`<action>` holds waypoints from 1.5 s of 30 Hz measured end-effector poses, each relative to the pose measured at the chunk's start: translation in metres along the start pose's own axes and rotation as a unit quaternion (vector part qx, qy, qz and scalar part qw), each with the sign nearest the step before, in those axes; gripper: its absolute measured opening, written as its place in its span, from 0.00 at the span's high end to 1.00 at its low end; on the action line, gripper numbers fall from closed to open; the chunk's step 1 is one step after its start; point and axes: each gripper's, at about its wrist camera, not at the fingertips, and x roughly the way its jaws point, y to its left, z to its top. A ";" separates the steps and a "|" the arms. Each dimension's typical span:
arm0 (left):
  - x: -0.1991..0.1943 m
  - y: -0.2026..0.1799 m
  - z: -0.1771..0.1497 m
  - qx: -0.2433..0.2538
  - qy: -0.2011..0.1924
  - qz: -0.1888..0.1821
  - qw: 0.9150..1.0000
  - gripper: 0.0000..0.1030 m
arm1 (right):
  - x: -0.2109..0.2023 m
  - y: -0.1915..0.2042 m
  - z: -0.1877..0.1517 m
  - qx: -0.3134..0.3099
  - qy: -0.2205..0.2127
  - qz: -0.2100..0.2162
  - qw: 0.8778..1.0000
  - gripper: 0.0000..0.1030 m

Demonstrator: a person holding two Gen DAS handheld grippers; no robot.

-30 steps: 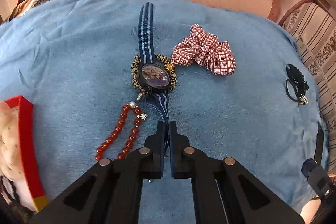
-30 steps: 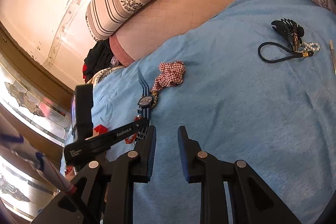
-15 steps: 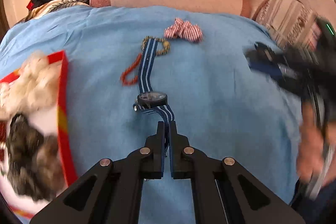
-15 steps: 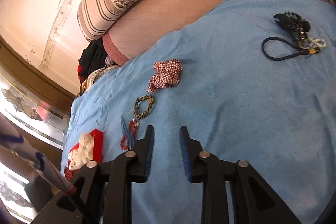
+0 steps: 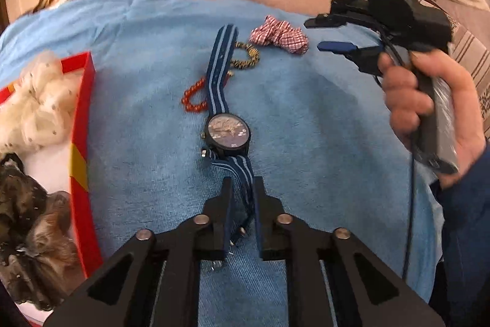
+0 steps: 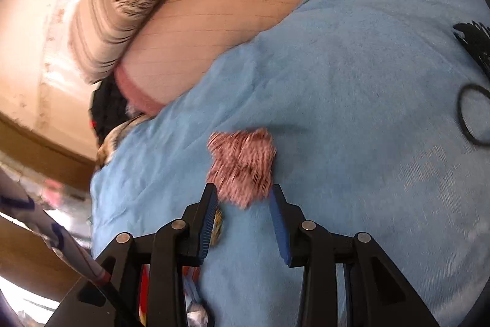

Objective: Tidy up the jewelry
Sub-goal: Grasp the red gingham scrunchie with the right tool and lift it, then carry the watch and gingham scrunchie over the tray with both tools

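Left claw [image 5: 242, 192] spread around watch [image 5: 228, 133] strap; right claw [image 6: 243, 198] spread before checked scrunchie [image 6: 242, 164]

The left gripper [image 5: 242, 189], clamped on the strap end of the navy striped-strap wristwatch [image 5: 228, 134] a second ago, has let its jaws part, so the strap now lies loose between them. The watch has been drawn away from the leopard-print beaded bracelet [image 5: 248, 57] and across the red bead bracelet [image 5: 193, 100], toward the red-rimmed box [image 5: 82, 124]. The right gripper [image 6: 243, 198] has moved forward and widened, now flanking the red-and-white checked fabric scrunchie [image 6: 242, 161].
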 end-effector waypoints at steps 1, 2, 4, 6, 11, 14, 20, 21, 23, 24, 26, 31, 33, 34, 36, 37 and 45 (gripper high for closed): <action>0.003 0.001 0.000 -0.001 0.002 0.001 1.000 0.88 | 0.009 0.000 0.005 0.003 0.007 -0.001 1.000 0.63; 0.008 0.002 0.001 -0.003 0.007 0.005 1.000 0.88 | 0.016 0.000 0.007 0.005 0.013 -0.005 1.000 0.63; 0.013 0.001 0.000 -0.001 0.008 0.012 1.000 0.93 | 0.029 -0.001 0.008 0.002 0.029 -0.006 1.000 0.81; 0.012 -0.002 0.000 0.009 0.001 0.020 1.000 0.94 | 0.031 -0.002 0.003 -0.007 0.038 -0.014 0.999 0.95; 0.012 -0.005 -0.001 0.011 -0.011 0.025 1.000 0.96 | -0.007 -0.001 -0.019 -0.045 -0.001 -0.016 0.999 0.96; 0.011 -0.005 0.001 0.013 -0.016 0.029 0.999 0.96 | -0.031 -0.001 -0.034 -0.062 -0.012 -0.020 0.998 0.96; 0.003 -0.006 -0.001 0.013 -0.033 0.036 0.999 0.96 | -0.084 0.000 -0.080 -0.102 -0.043 -0.033 0.993 0.96; 0.001 -0.007 -0.001 0.013 -0.036 0.039 0.999 0.96 | -0.090 -0.001 -0.087 -0.105 -0.045 -0.033 0.993 0.96; -0.004 -0.009 -0.003 0.017 -0.043 0.045 0.998 0.96 | -0.100 -0.001 -0.105 -0.112 -0.048 -0.033 0.992 0.96; -0.006 -0.010 -0.004 0.018 -0.045 0.047 0.998 0.96 | -0.105 -0.003 -0.114 -0.119 -0.047 -0.035 0.991 0.96; -0.011 -0.012 -0.006 0.022 -0.051 0.050 0.997 0.96 | -0.114 -0.002 -0.130 -0.135 -0.053 -0.042 0.989 0.96; -0.023 -0.021 -0.014 0.034 -0.069 0.062 0.995 0.96 | -0.135 0.004 -0.165 -0.167 -0.073 -0.045 0.982 0.96; -0.028 -0.025 -0.017 0.042 -0.077 0.068 0.994 0.96 | -0.139 0.005 -0.178 -0.181 -0.077 -0.051 0.979 0.96; -0.031 -0.028 -0.019 0.048 -0.082 0.072 0.993 0.96 | -0.140 0.005 -0.185 -0.187 -0.074 -0.053 0.978 0.96; -0.041 -0.038 -0.026 0.060 -0.097 0.081 0.990 0.96 | -0.142 0.006 -0.193 -0.194 -0.073 -0.053 0.977 0.96; -0.045 -0.042 -0.030 0.065 -0.104 0.086 0.989 0.96 | -0.146 0.007 -0.199 -0.199 -0.076 -0.053 0.976 0.95; -0.078 -0.051 -0.066 0.066 -0.129 0.103 0.984 0.96 | -0.169 0.012 -0.237 -0.236 -0.092 -0.051 0.966 0.95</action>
